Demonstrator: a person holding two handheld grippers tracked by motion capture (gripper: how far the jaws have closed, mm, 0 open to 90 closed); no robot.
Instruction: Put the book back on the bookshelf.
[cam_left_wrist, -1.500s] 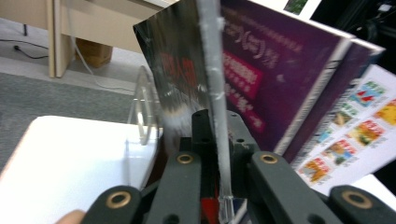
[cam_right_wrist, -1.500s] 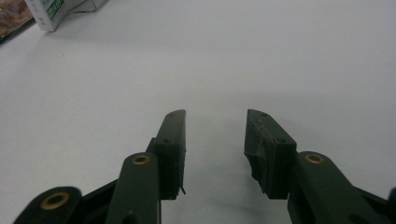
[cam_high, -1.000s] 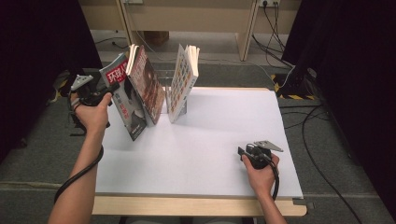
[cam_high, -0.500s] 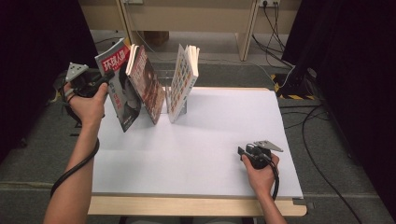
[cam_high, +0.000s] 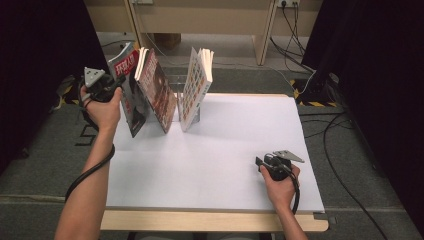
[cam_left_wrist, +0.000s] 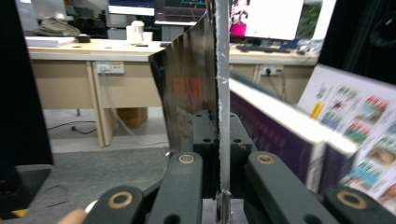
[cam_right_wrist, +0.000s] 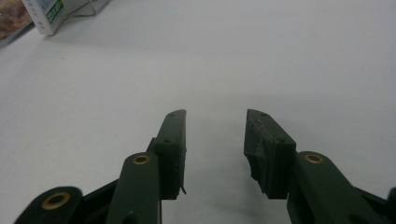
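Clamping thin dark-covered magazine (cam_left_wrist: 196, 93) edge-on between pressed jaws, left gripper (cam_left_wrist: 217, 140); seen from above leaning beside upright books; right gripper (cam_right_wrist: 215, 149) spread over white tabletop (cam_right_wrist: 280, 56)

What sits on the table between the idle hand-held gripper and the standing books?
Nothing: in the high view, bare white table separates the right hand-held gripper from the books.
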